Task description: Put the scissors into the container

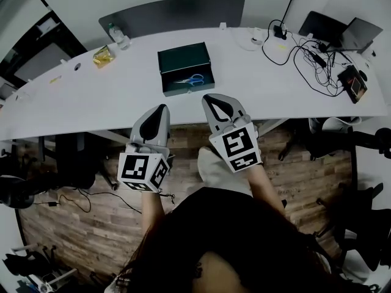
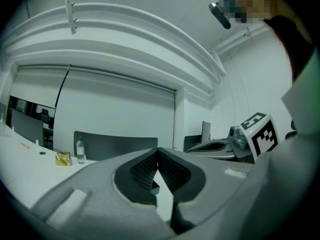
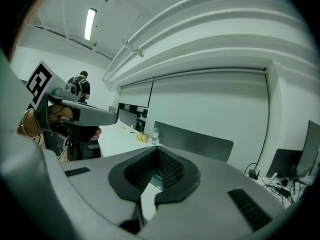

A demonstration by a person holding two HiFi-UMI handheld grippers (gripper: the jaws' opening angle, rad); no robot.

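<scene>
On the white surface (image 1: 73,96), near its middle, the dark green container (image 1: 177,58) is seen open, and the blue-handled scissors (image 1: 190,80) are found inside it, lying flat by its near wall. The task is judged to be done.

Both grippers are held at the near edge of the surface, well apart from the container. The jaws of the left gripper (image 1: 161,110) are clenched with nothing between them, and those of the right gripper (image 1: 212,100) are likewise pressed together and empty.

Little is left to go wrong. If either gripper were pushed forward carelessly, the container could be knocked along the surface or tipped, and the scissors spilled out again.

A water bottle (image 1: 116,34) and a gold packet (image 1: 102,56) are set at the far left, clear of the container. A tangle of cables (image 1: 305,57) and a laptop (image 1: 342,32) are spread at the far right. Nothing is seen between the grippers and the container.
</scene>
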